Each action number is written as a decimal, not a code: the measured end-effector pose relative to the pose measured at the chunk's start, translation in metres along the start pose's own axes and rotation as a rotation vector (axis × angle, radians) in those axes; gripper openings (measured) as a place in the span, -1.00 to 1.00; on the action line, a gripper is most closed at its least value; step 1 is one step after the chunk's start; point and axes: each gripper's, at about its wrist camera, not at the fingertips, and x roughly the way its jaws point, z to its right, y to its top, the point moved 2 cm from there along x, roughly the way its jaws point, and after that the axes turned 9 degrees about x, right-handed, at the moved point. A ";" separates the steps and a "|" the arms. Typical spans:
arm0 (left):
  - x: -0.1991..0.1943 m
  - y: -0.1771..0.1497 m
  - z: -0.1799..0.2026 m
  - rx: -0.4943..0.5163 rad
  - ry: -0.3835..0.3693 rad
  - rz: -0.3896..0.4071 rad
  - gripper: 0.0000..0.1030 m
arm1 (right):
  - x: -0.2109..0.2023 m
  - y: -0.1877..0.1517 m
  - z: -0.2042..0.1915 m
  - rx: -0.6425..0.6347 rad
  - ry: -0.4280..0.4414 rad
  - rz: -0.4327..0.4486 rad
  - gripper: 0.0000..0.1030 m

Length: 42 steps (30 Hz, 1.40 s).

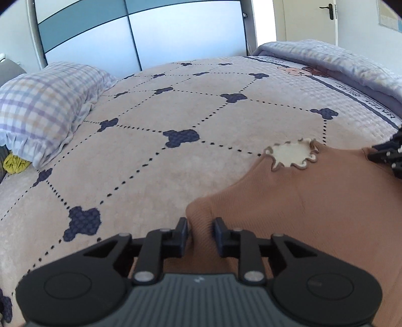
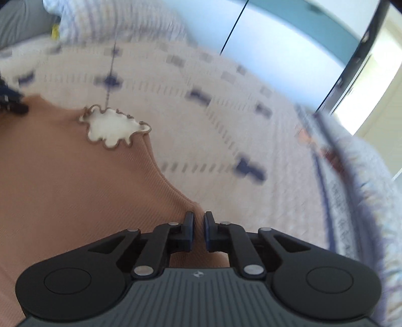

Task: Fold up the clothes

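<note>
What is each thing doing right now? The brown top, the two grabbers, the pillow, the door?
Brown top: spread on the bed, frilly collar away from the grabbers.
Left gripper: partly closed, fabric bunched between its fingers.
Right gripper: shut on the top's edge.
Pillow: lying at the bed's far left.
Blanket: folded along the bed's far right.
Door: closed.

A bed, covered in a pink spread patterned with navy motifs, is seen bearing a brown ribbed garment at four o'clock, a checked pillow at ten o'clock, and a folded quilt at two o'clock.
</note>
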 end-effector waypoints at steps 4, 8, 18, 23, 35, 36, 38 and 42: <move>-0.046 0.000 -0.025 -0.056 0.069 0.077 -0.20 | -0.032 -0.011 0.011 0.104 -0.038 0.077 -0.17; -0.112 -0.032 -0.044 -0.170 0.054 0.084 0.00 | -0.102 -0.043 0.052 0.389 0.153 0.085 0.13; -0.253 -0.195 0.015 -0.325 -0.181 -0.082 0.08 | -0.259 -0.194 0.025 0.349 0.437 -0.130 0.20; -0.282 -0.227 0.035 -0.419 -0.224 -0.076 0.06 | -0.270 -0.245 0.023 0.687 0.549 -0.196 0.21; -0.266 -0.246 0.061 -0.552 -0.265 -0.115 -0.89 | -0.280 -0.264 -0.018 0.801 0.434 -0.169 -0.84; -0.271 -0.244 0.062 -0.522 -0.253 -0.108 -0.89 | -0.287 -0.261 -0.015 0.792 0.430 -0.146 -0.84; -0.285 -0.238 0.064 -0.487 -0.256 -0.080 -0.90 | -0.301 -0.253 -0.010 0.776 0.424 -0.100 -0.85; -0.299 -0.233 0.063 -0.450 -0.266 -0.055 -0.89 | -0.325 -0.247 0.005 0.784 0.432 -0.034 -0.86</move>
